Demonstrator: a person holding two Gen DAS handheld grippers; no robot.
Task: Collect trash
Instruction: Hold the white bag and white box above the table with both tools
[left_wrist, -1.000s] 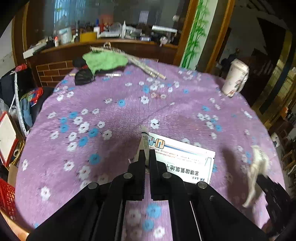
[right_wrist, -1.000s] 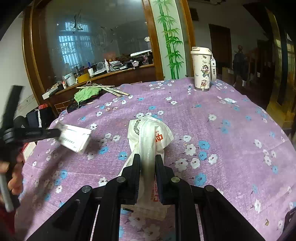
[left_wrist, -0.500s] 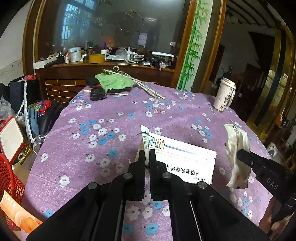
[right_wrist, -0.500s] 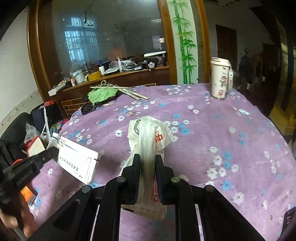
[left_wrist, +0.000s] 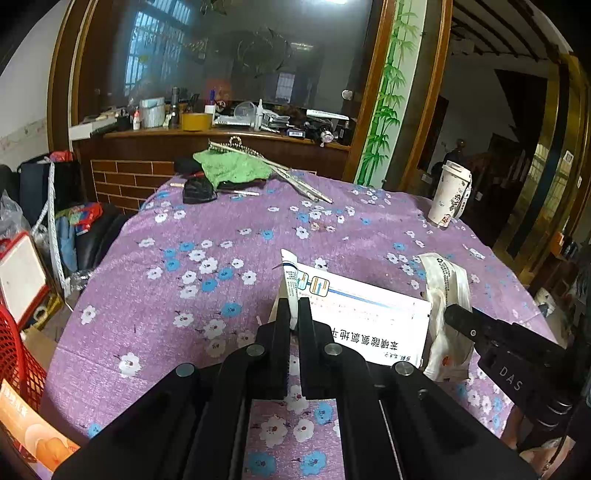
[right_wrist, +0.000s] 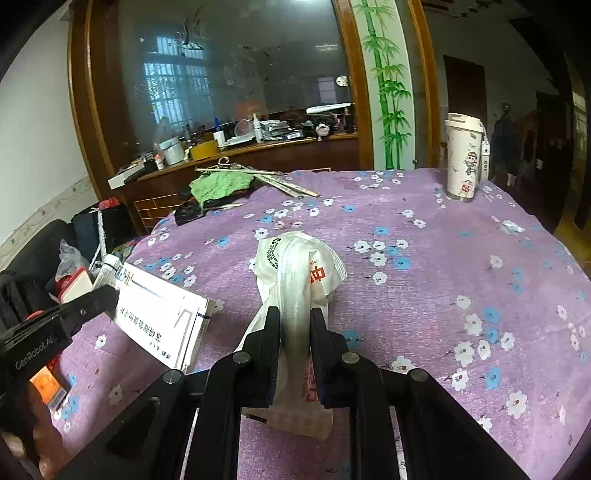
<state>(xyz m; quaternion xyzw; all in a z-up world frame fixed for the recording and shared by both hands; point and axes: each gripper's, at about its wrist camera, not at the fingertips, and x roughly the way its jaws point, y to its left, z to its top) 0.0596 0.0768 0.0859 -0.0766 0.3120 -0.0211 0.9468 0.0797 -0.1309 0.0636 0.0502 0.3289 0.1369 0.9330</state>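
Observation:
My left gripper is shut on the flap of a flat white medicine box with blue print, held above the purple flowered tablecloth. The box also shows in the right wrist view, held by the left gripper. My right gripper is shut on a crumpled white plastic bag with red print, held above the table. The bag hangs beside the box in the left wrist view, with the right gripper at its lower edge.
A white lidded cup stands at the far right edge. A green cloth, a black object and long sticks lie at the far side. A red basket and clutter sit on the floor at the left.
Both grippers have pulled back and risen away from the table with their items. The two grippers have come closer together, so the bag now hangs right beside the box.

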